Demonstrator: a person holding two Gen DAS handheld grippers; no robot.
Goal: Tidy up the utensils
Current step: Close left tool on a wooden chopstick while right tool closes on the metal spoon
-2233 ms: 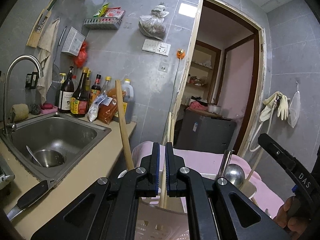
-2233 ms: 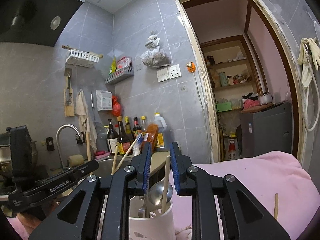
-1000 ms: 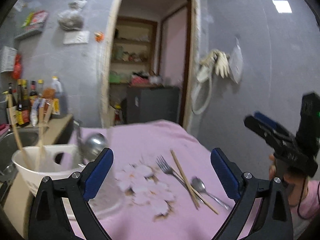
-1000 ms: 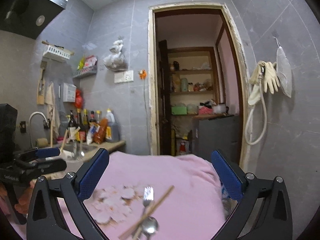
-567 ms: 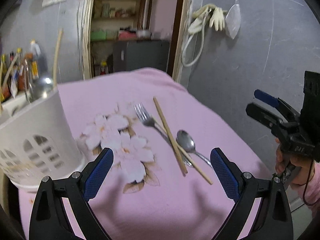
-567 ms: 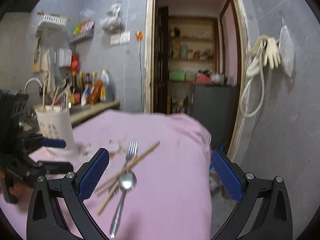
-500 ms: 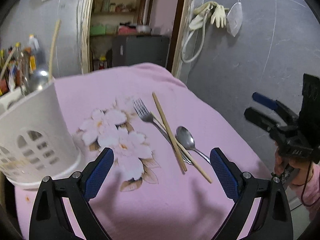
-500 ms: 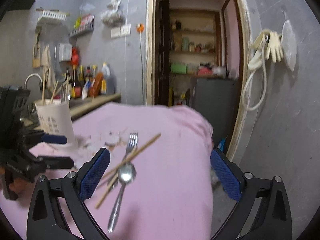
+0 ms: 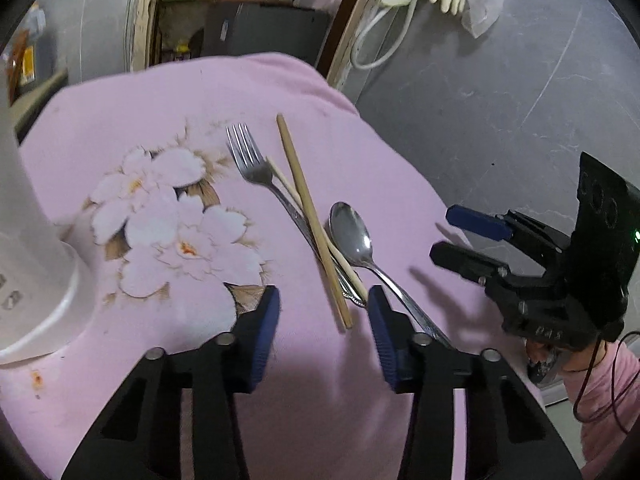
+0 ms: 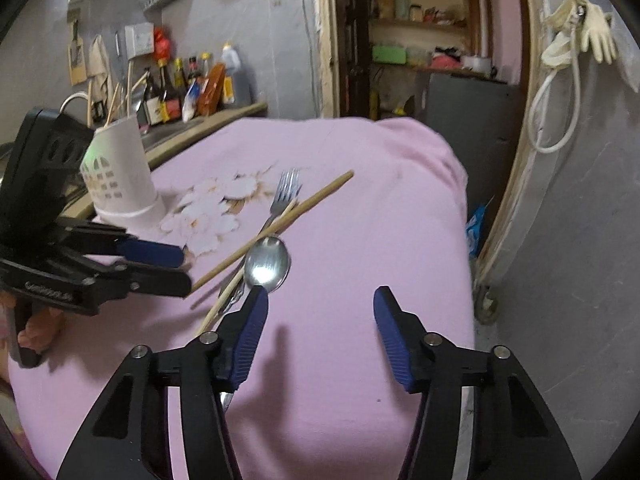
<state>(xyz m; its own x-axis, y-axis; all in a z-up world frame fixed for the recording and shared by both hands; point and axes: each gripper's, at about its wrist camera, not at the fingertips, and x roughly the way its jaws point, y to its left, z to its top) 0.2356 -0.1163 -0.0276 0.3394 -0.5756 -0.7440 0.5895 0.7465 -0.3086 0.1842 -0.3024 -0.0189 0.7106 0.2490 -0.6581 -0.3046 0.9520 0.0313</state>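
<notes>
A metal fork, two wooden chopsticks and a metal spoon lie crossed on the pink flowered cloth. My left gripper is open and empty, its jaws low over the near ends of the chopsticks. My right gripper is open and empty, its left finger beside the spoon bowl. The white utensil holder stands at the left with chopsticks and a ladle in it. The fork and chopsticks also show in the right wrist view.
The cloth's edge drops off at the right toward the grey wall and doorway. A counter with sauce bottles and a sink lies behind the holder. Gloves and a hose hang on the wall.
Both grippers left the utensil holder, opened wide and swung over to the cutlery. In the last half second both moved lower and closer, and their jaws narrowed somewhat.
</notes>
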